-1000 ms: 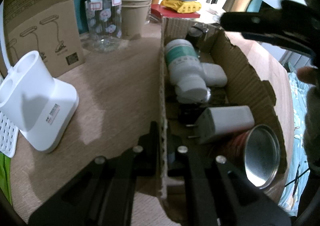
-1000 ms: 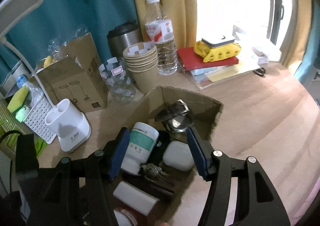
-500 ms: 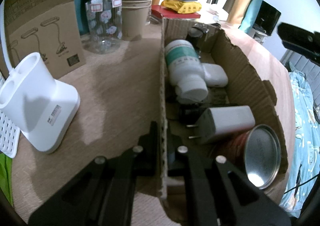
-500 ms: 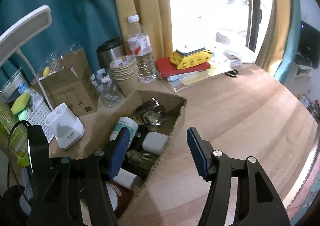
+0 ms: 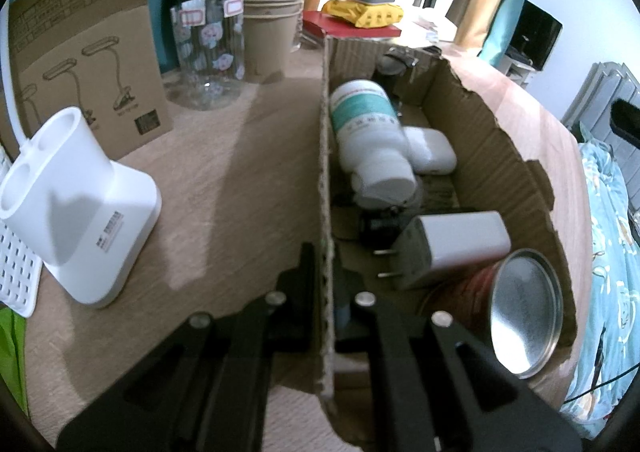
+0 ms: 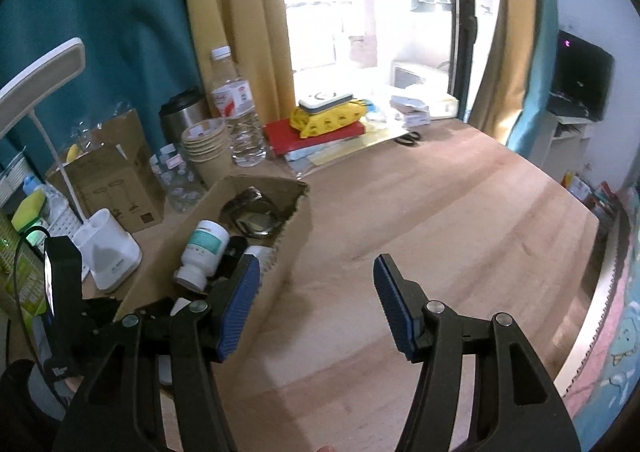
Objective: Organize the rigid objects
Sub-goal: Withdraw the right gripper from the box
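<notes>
Cardboard box (image 5: 472,124) lies on the wooden table (image 6: 460,220), its left wall clamped by the closed left gripper (image 5: 325,252). Beside it stands a brown carton (image 5: 80,64) printed with lamp drawings. Right gripper (image 6: 316,292) hangs open over bare table, holding nothing. Inside the box lie a green-labelled bottle (image 5: 368,128), white charger (image 5: 452,248) and tin can (image 5: 520,316); their writing is unreadable.

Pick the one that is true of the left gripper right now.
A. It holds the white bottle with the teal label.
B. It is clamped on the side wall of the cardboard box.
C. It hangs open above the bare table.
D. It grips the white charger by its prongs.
B: the left gripper has a finger on each side of the cardboard box wall, shut on its edge.
</notes>
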